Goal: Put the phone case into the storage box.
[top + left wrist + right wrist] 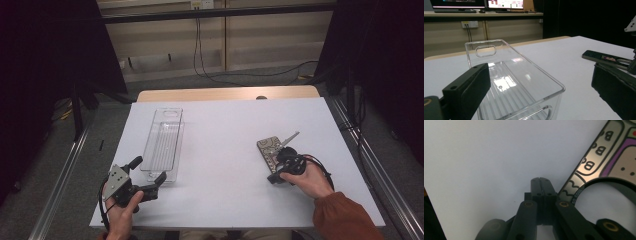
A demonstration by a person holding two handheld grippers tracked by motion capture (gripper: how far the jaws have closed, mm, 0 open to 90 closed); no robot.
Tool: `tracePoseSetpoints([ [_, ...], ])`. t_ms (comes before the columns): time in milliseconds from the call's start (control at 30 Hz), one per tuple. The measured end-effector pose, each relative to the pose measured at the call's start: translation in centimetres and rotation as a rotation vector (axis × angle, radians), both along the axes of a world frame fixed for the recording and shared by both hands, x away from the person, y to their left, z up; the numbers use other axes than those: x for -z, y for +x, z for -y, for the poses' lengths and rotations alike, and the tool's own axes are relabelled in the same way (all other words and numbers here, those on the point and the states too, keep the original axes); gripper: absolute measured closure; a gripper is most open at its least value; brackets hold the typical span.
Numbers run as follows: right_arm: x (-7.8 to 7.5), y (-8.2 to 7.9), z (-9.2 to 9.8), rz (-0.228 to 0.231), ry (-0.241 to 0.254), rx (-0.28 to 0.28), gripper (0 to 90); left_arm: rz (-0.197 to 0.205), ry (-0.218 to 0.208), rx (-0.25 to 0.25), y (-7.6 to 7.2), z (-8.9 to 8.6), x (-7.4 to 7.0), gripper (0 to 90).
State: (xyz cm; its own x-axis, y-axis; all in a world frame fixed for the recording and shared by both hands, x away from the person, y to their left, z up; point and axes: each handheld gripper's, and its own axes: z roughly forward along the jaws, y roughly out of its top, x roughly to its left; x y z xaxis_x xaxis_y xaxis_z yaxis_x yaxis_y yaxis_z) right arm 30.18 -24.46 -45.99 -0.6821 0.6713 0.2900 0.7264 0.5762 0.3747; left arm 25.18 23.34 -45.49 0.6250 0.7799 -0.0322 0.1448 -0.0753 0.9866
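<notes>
Though partly cut off, patterned phone case (604,162) beside right claw (541,180) — pressed shut, empty; left claw (148,170) agape.

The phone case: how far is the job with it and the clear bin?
Nothing looks done yet: the bin holds nothing. In hand: the right gripper, fingers shut on nothing, sits beside the phone case, which lies flat on the table. The left gripper is open at the bin's near end. Probably left: picking up the case.

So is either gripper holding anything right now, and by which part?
Nothing is held. The right gripper has its jaws shut empty beside the phone case; the left gripper stands open at the clear bin.
</notes>
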Motion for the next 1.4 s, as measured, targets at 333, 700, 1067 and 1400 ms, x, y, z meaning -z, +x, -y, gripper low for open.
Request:
tracePoseSetpoints([
  [333, -0.1, 0.0, 1.3, 0.007, -0.016, 0.034, 90.0, 0.000, -0.001, -0.002, 0.0, 0.0, 0.0, 2.2],
  [700, -0.2, 0.3, 2.6, 0.021, -0.041, 0.031, 90.0, -0.003, -0.004, -0.006, 0.0, 0.0, 0.0, 2.2],
  [1067, -0.2, 0.3, 3.7, 0.016, -0.048, 0.056, 90.0, 0.001, -0.002, -0.003, 0.0, 0.0, -0.1, 2.2],
  [1400, -0.3, 0.5, 4.6, 0.018, -0.059, 0.094, 90.0, 0.002, -0.006, 0.001, 0.0, 0.0, -0.1, 2.2],
])
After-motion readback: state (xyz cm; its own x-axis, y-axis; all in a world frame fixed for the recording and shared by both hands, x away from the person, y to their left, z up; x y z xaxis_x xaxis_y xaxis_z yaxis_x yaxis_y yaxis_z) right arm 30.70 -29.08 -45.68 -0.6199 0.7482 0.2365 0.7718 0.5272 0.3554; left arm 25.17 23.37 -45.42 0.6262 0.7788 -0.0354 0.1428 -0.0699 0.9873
